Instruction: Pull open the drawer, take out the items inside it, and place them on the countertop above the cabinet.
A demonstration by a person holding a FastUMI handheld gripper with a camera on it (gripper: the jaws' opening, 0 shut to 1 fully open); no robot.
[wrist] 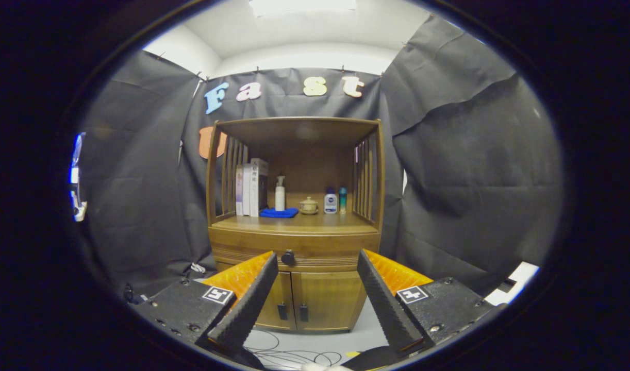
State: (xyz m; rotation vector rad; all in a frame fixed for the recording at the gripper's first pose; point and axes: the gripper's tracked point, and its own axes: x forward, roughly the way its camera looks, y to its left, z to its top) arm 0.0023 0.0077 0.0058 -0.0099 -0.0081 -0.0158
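A wooden cabinet (pixel 294 242) stands ahead of me against the black cloth wall. Its drawer (pixel 315 253) is closed, with a round dark knob (pixel 288 257) on its front. The knob sits beyond my fingertips, closer to the left finger (pixel 253 293) than to the right one. My gripper (pixel 317 260) is open, its fingers spread wide with nothing between them. Above the drawer runs the countertop (pixel 294 223) under an open shelf frame. What lies inside the drawer is hidden.
On the countertop stand books (pixel 250 188), a white pump bottle (pixel 280 194) behind a blue cloth (pixel 279 212), a small lidded pot (pixel 309 205), and two small bottles (pixel 335 201). Two lower doors (pixel 310 301) have dark handles. Cables (pixel 294 355) lie on the floor.
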